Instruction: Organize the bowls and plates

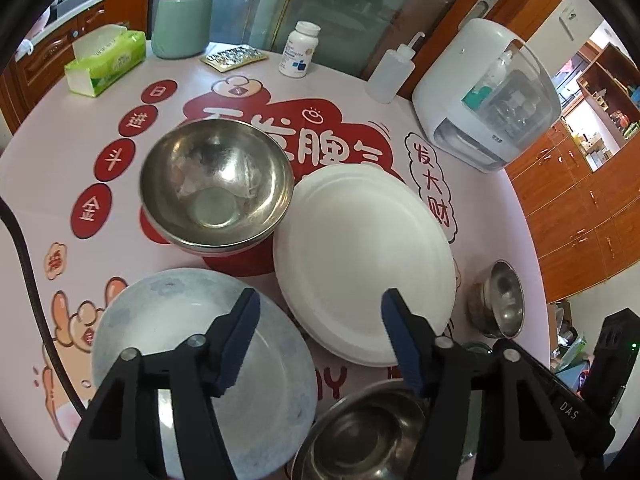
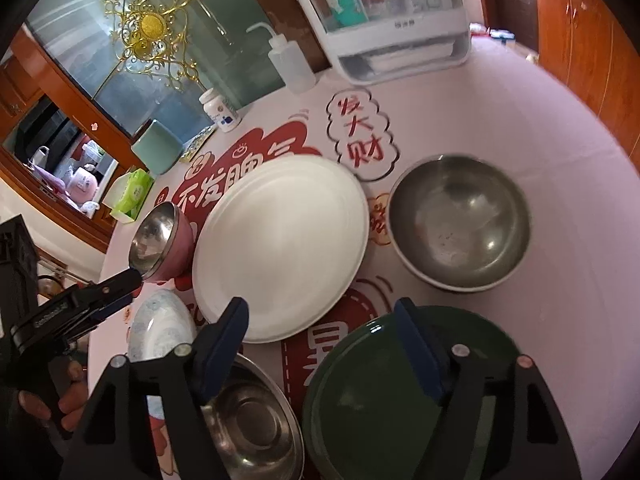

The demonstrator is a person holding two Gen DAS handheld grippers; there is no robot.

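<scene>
A large white plate (image 1: 362, 260) (image 2: 280, 248) lies mid-table. A steel bowl with a pink outside (image 1: 216, 188) (image 2: 160, 240) stands left of it. A pale blue patterned plate (image 1: 192, 356) (image 2: 160, 332) lies near me under my left gripper (image 1: 316, 340), which is open and empty. A steel bowl (image 1: 360, 436) (image 2: 252, 424) sits at the near edge. A white-rimmed steel bowl (image 2: 460, 224) (image 1: 500, 300) stands right. A dark green plate (image 2: 372, 392) lies under my right gripper (image 2: 320, 348), open and empty. The left gripper (image 2: 112, 288) also shows in the right wrist view.
At the table's far side stand a white sterilizer box (image 1: 488, 92), a squeeze bottle (image 1: 390, 72), a pill bottle (image 1: 300, 50), a foil packet (image 1: 234, 58), a green jar (image 1: 182, 20) and a tissue pack (image 1: 106, 62). A black cable (image 1: 32, 292) crosses the left.
</scene>
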